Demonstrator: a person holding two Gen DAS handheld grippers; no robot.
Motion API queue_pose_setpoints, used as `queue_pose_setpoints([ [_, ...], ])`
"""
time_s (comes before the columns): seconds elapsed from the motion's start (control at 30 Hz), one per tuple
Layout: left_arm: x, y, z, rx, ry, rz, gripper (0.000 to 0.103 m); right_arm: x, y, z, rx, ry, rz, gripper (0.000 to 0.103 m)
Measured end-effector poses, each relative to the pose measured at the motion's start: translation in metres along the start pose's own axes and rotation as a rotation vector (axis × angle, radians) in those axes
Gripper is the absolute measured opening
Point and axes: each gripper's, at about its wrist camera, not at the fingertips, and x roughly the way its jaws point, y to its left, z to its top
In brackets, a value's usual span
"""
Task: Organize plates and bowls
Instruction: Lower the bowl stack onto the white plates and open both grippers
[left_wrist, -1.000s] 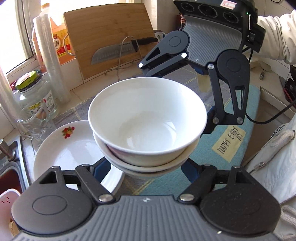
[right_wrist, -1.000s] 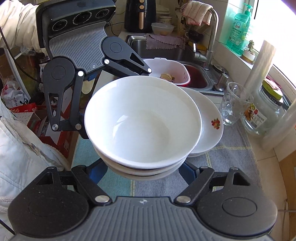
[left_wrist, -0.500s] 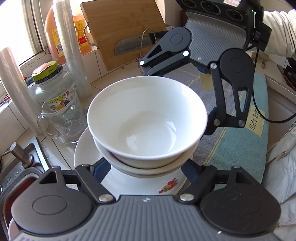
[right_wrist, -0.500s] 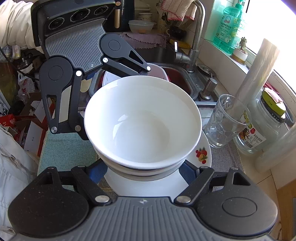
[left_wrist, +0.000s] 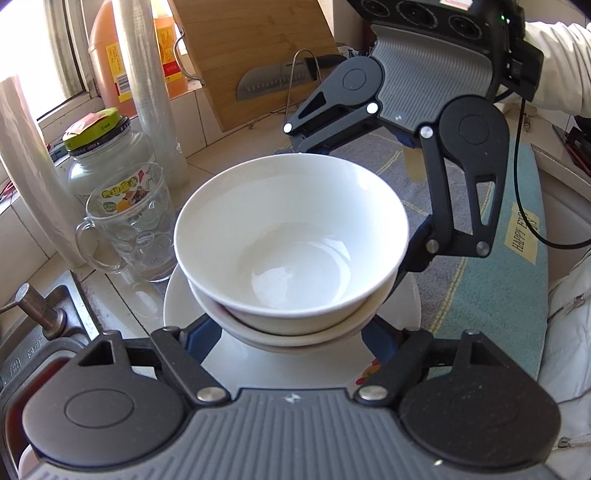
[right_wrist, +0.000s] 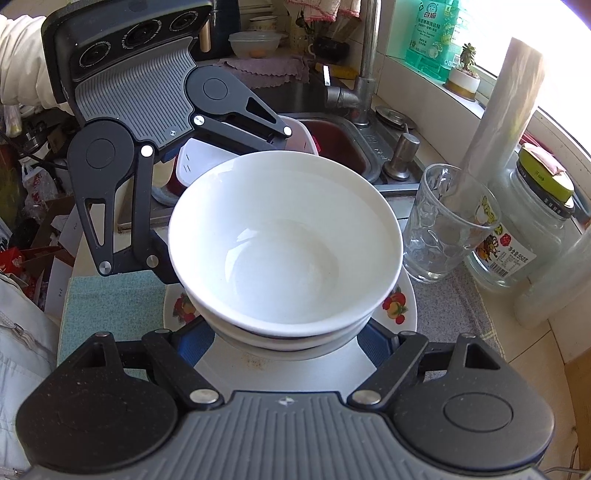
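- kitchen counter with a grey mat (right_wrist: 465, 314) beside the sink (right_wrist: 343, 147); a glass mug (right_wrist: 448, 225) and a jar (right_wrist: 532, 221) stand at the right in the right wrist view.
- two nested white bowls (left_wrist: 291, 240) sit just over a fruit-printed plate (right_wrist: 397, 306); whether they touch it cannot be told.
- left gripper (left_wrist: 291, 339) and right gripper (right_wrist: 288, 338) each cradle the stack from opposite sides, fingers spread around the lower bowl, pressing its wall.
- glazed ceramic: likely stiff, heavy, slippery, breakable. hold low under the rim and set down level, away from the mug.
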Motion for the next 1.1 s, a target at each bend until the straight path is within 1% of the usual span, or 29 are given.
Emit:
queue_pose_setpoints([
  [0.27, 0.002, -0.001, -0.002, 0.002, 0.005, 0.000, 0.082, 0.005, -0.001, -0.003, 0.024, 0.003, 0.011, 0.087],
  [0.6, 0.002, -0.005, -0.003, 0.033, -0.002, 0.030, 0.083, 0.007, 0.003, -0.005, 0.041, -0.006, -0.021, 0.088],
  [0.63, 0.002, -0.007, -0.004, 0.038, -0.007, 0.036, 0.084, 0.006, 0.003, -0.005, 0.049, -0.011, -0.018, 0.091],
  [0.67, 0.000, -0.008, -0.005, 0.043, -0.022, 0.043, 0.090, 0.005, 0.002, -0.005, 0.060, -0.024, -0.013, 0.099],
  [0.7, -0.002, -0.010, -0.006, 0.046, -0.039, 0.050, 0.093, 0.003, 0.002, -0.004, 0.071, -0.036, -0.013, 0.102],
  [0.73, -0.004, -0.011, -0.006, 0.046, -0.056, 0.055, 0.097, 0.002, 0.003, -0.004, 0.075, -0.040, -0.016, 0.103],
  [0.77, -0.005, -0.012, -0.007, 0.049, -0.063, 0.063, 0.098, 0.001, 0.003, -0.003, 0.075, -0.039, -0.019, 0.103],
  [0.87, -0.007, -0.017, -0.010, 0.055, -0.066, 0.098, 0.101, 0.001, 0.007, -0.002, 0.065, -0.029, -0.050, 0.103],
  [0.93, -0.011, -0.021, -0.013, 0.054, -0.087, 0.141, 0.101, -0.001, 0.009, -0.004, 0.069, -0.027, -0.068, 0.103],
  [1.0, -0.019, -0.027, -0.017, 0.035, -0.135, 0.201, 0.101, -0.006, 0.012, -0.007, 0.074, -0.033, -0.096, 0.103],
  [1.07, -0.030, -0.032, -0.019, -0.003, -0.189, 0.260, 0.102, -0.012, 0.016, -0.008, 0.080, -0.029, -0.154, 0.103],
  [1.1, -0.036, -0.036, -0.020, -0.028, -0.218, 0.295, 0.103, -0.017, 0.019, -0.009, 0.086, -0.025, -0.197, 0.103],
])
